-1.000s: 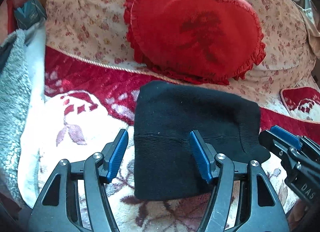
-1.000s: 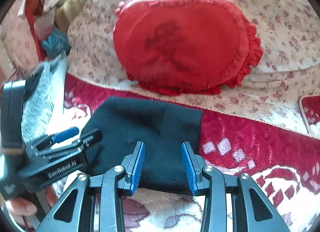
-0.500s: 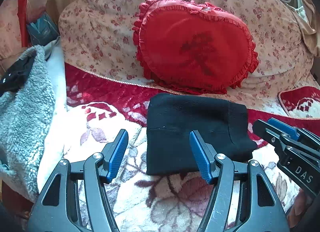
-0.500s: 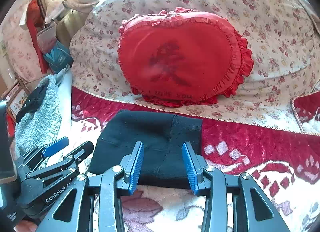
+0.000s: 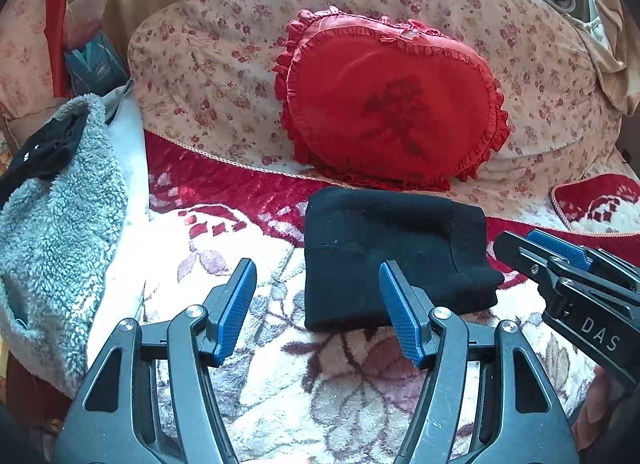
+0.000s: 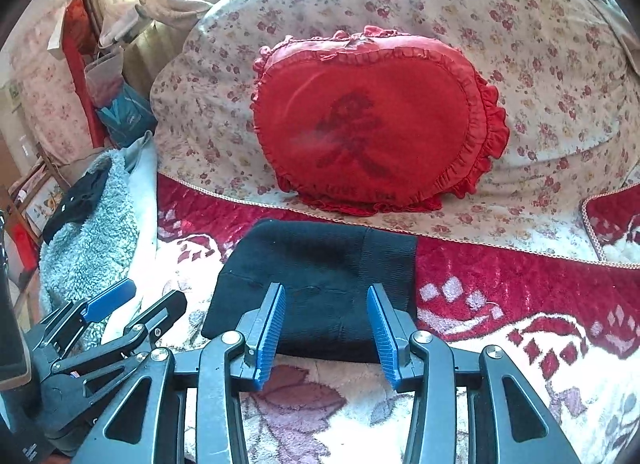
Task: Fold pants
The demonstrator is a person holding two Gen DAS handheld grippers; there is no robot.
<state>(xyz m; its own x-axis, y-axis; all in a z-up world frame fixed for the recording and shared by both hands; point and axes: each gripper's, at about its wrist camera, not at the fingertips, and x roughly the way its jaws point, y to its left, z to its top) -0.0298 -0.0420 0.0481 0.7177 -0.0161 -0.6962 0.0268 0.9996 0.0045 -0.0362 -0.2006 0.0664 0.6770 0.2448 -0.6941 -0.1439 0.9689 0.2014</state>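
Observation:
The black pants (image 5: 392, 252) lie folded into a compact rectangle on the red and white floral blanket (image 5: 304, 384); they also show in the right wrist view (image 6: 320, 284). My left gripper (image 5: 318, 310) is open and empty, held back from the pants' near left corner. My right gripper (image 6: 326, 330) is open and empty, just short of the pants' near edge. The right gripper shows at the right of the left wrist view (image 5: 560, 260), and the left gripper at the left of the right wrist view (image 6: 120, 312).
A red heart-shaped cushion (image 5: 396, 104) leans on the floral sofa back (image 5: 208, 64) behind the pants. A grey fleece garment (image 5: 52, 224) is heaped at the left edge. Another red blanket piece (image 5: 600, 204) lies at the right.
Both grippers have drawn back and up from the pants, which now look smaller and farther away. The pants stay folded in place.

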